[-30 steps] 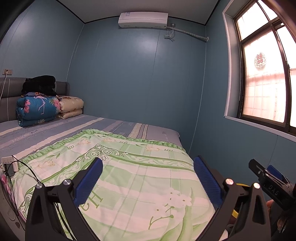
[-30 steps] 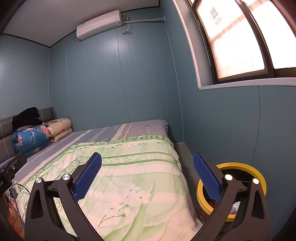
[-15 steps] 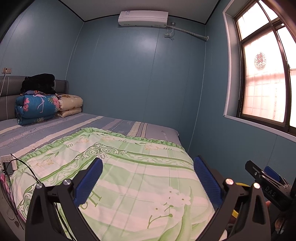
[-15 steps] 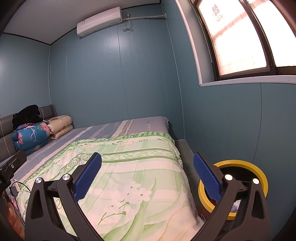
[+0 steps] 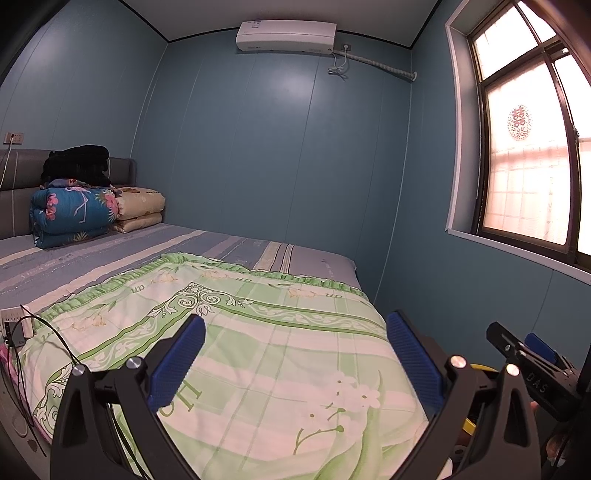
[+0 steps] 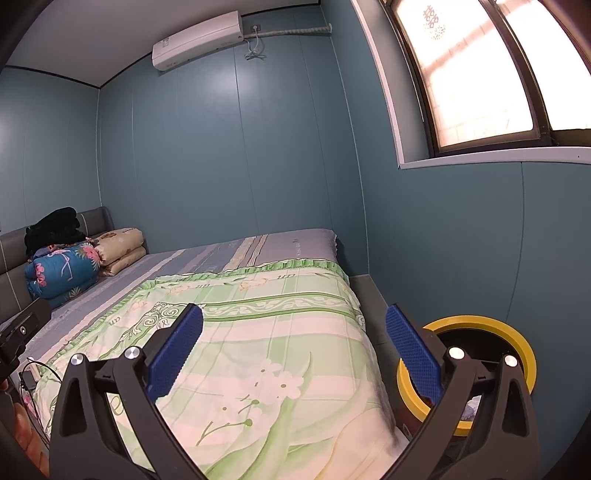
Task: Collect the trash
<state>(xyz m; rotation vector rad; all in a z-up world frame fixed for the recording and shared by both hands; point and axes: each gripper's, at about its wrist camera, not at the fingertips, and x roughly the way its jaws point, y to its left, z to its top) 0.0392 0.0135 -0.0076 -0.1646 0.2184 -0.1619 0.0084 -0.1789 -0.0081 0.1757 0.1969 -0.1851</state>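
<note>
We hold both grippers above the foot end of a bed (image 5: 221,251), each pointing toward the blue far wall. Our left gripper (image 5: 295,362) has its blue-padded fingers (image 5: 177,363) spread wide with nothing between them; beneath it lies a green floral blanket (image 5: 258,350) covering the near part of the mattress. Our right gripper (image 6: 295,358) is likewise spread wide and holds nothing.

The trash bin (image 6: 480,325), dark inside with a yellow rim, stands on the floor in the gap between the bed's right edge and the wall under the window (image 6: 480,74). It shows partly behind the right gripper's right finger, and a few pale scraps lie inside it near the rim; we cannot tell what they are.

At the bed's head end, a folded blue flowered quilt (image 5: 74,214) sits beside a beige folded quilt (image 5: 140,206), with dark clothing (image 5: 77,162) on top. A power strip (image 5: 14,325) with cables rests at the bed's left edge. An air conditioner (image 5: 286,35) hangs on the far wall.
</note>
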